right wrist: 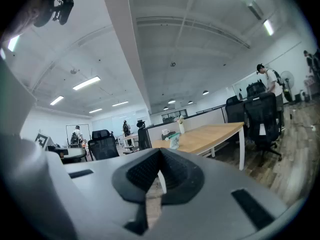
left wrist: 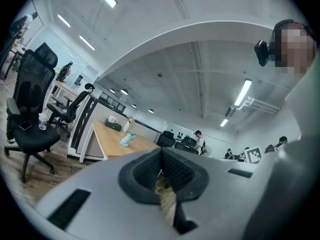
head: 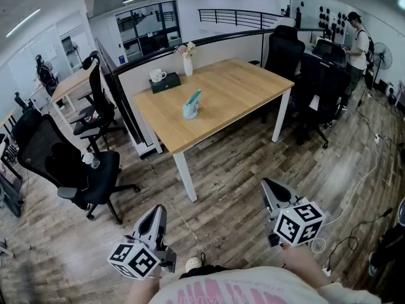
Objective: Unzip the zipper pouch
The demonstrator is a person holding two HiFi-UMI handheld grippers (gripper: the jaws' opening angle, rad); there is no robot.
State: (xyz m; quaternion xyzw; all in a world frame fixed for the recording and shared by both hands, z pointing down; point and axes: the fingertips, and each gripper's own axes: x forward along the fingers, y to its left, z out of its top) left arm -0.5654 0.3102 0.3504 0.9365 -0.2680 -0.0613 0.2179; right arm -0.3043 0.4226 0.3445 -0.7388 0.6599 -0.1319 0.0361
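Head view, task not yet begun. The pouch (head: 191, 104), a small teal item, stands near the middle of the table (head: 253, 84), well apart from both grippers; a mug (head: 157, 75) on a dark box (head: 166, 83) and a vase (head: 188, 63) sit at the far edge of the table, near each other and clear of the pouch.

The left gripper (head: 156, 213) and right gripper (head: 271, 189) are held low over the wooden floor (head: 228, 170), short of the table; each points roughly toward it. In the left gripper view the ribbed pads (left wrist: 175, 169) meet with nothing between them, and the pouch shows small and distant on the tabletop; in the right gripper view the pads (right wrist: 172, 171) are likewise pressed together and empty, with the pouch again far off.

Progress, as judged: nothing done; no gripper touches the pouch, and at this range its zip appears shut, though the slider is too small to make out. What is left is the whole task: approach the table; steady the pouch with one gripper; take the pull tab with the other; draw it along the zip.
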